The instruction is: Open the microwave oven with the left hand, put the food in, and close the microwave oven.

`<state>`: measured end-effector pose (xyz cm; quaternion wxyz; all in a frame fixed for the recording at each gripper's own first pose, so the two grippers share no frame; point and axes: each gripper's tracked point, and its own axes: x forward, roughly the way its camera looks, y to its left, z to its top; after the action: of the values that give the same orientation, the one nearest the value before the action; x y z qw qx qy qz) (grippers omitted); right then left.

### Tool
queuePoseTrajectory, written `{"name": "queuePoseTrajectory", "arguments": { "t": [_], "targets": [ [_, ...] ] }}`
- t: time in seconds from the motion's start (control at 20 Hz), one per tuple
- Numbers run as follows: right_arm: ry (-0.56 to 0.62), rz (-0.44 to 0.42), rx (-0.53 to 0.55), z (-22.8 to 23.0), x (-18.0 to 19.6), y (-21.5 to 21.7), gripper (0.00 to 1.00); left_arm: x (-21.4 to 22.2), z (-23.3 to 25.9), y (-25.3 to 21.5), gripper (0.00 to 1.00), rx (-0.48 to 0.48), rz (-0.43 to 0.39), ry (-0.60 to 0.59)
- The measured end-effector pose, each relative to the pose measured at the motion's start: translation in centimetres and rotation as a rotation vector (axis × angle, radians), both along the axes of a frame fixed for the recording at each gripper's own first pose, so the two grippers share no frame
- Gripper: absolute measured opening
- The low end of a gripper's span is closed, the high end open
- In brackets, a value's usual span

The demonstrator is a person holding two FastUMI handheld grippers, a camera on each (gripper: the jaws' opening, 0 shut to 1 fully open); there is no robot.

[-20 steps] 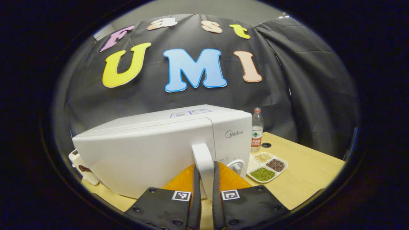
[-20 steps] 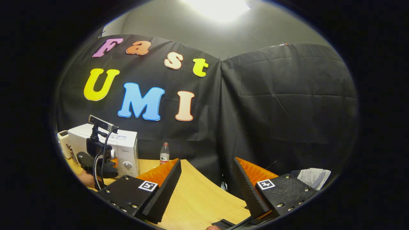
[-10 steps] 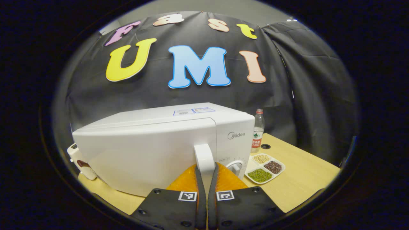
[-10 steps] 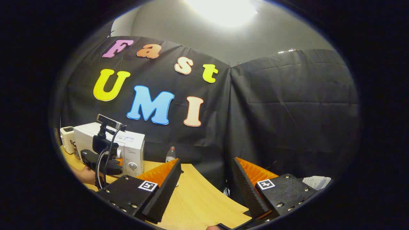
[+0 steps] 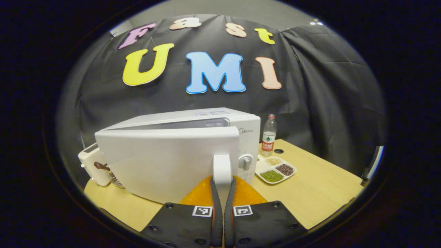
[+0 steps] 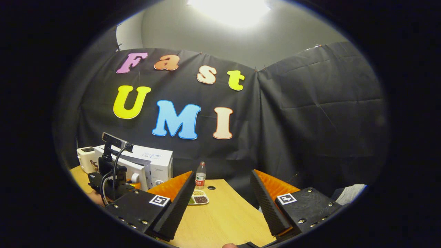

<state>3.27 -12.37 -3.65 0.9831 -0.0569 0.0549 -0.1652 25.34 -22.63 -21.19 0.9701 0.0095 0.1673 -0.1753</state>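
Note:
The white microwave (image 5: 241, 119) stands on the wooden table (image 5: 317, 193), and its door (image 5: 165, 162) is swung a little way out, with a dark gap along the top. My left gripper (image 5: 222, 184) is shut on the door's upright handle (image 5: 222, 165). To the right of the microwave lies the food, a white divided tray of beans (image 5: 275, 170). In the right gripper view my right gripper (image 6: 222, 179) hangs open over the table (image 6: 220, 217) with nothing in it. The microwave (image 6: 158, 162), the left gripper (image 6: 110, 177) and the tray (image 6: 197, 199) lie far off to its left.
A water bottle (image 5: 268, 137) stands behind the tray near a round hole in the tabletop. A small white appliance (image 5: 91, 167) sits left of the microwave. Something white and crumpled (image 6: 348, 194) lies beyond the table's right edge.
The microwave door has swung out from shut to partly open, with my left gripper holding its handle. My right gripper's view has turned left and now takes in the tray.

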Motion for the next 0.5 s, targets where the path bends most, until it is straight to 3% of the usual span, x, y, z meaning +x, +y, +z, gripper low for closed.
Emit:
{"name": "queuePoseTrajectory", "arguments": {
  "t": [0.5],
  "targets": [
    [-0.036,0.187,0.066,0.5,-2.6,2.2,0.97,-7.5,0.5,6.0,0.08,0.022,0.112,0.029]
  ]
}}
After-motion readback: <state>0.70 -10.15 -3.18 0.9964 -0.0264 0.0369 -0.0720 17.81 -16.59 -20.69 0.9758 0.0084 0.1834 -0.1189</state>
